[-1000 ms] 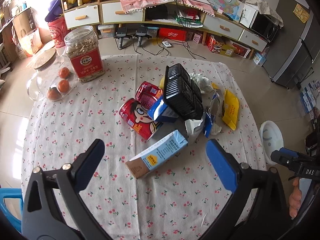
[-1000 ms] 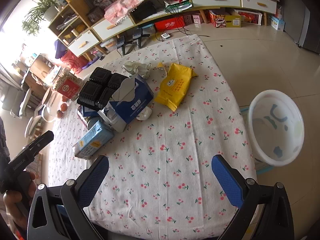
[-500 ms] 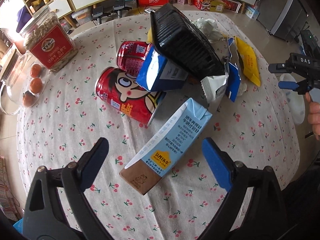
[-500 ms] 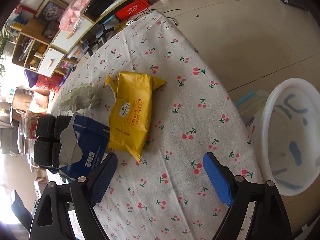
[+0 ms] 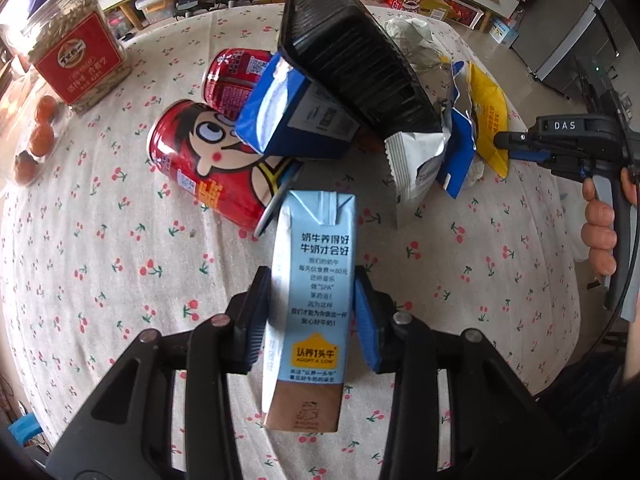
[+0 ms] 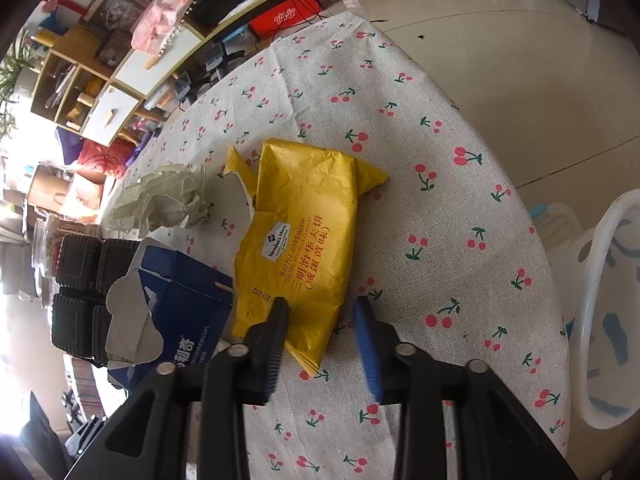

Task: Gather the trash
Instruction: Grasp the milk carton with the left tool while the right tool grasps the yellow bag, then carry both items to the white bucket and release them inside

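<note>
- On the cherry-print tablecloth (image 5: 100,248), the left gripper (image 5: 312,312) has its pads pressed against both sides of the light-blue milk carton (image 5: 312,296).
- At the carton's 12 o'clock lie a red can (image 5: 208,172) and a black tray (image 5: 352,60).
- The right gripper (image 6: 320,332) stands part-open astride the yellow wrapper's (image 6: 304,232) near corner, not gripping it; a white basin (image 6: 608,312) sits at 3 o'clock.

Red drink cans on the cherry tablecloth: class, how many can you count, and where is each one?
2. One red can with a cartoon face lies on its side just beyond the milk carton; the second red can lies behind it, against the blue box. More could be hidden under the pile.
</note>
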Motion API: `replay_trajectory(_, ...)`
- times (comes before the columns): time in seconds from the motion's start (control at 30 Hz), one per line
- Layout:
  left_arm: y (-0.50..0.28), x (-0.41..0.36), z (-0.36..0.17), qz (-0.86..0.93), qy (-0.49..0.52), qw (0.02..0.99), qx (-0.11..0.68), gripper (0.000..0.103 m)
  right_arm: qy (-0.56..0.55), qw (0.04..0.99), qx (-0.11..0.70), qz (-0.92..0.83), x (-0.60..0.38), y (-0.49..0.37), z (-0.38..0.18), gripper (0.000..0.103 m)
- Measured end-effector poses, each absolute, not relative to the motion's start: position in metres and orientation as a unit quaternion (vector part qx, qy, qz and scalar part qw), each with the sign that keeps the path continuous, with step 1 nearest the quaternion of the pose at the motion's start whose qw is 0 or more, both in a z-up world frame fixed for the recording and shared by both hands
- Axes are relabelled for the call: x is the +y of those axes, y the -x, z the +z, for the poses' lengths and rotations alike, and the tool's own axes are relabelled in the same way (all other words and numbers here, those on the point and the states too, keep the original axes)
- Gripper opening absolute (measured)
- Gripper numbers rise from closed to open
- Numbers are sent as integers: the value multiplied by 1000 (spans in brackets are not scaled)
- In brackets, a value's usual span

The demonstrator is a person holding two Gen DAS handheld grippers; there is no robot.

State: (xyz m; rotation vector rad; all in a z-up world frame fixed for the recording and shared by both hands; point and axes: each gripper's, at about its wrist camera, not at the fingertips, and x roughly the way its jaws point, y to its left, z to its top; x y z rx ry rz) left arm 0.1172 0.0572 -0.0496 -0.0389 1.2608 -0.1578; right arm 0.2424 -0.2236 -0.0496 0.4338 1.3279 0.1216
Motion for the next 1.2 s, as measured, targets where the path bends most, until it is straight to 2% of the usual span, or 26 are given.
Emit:
replay_trajectory(0.1, -110, 57, -48, -79, 41, 807, 584, 41, -182, 769, 611, 46, -225, -241, -48, 10)
replay_trajectory(0.27, -102, 58, -37, -89, 69, 814, 570, 41, -183, 773, 605, 55, -228, -229, -35, 5)
replay_trajectory(0.8, -90, 36, -20, -148, 116, 817, 546, 41, -193, 798, 569, 37, -270, -176, 19, 4)
replay_trajectory(1.2, -87, -23, -3, -216, 106, 816, 526, 41, -188, 821, 533, -79, -392, -126, 49, 4)
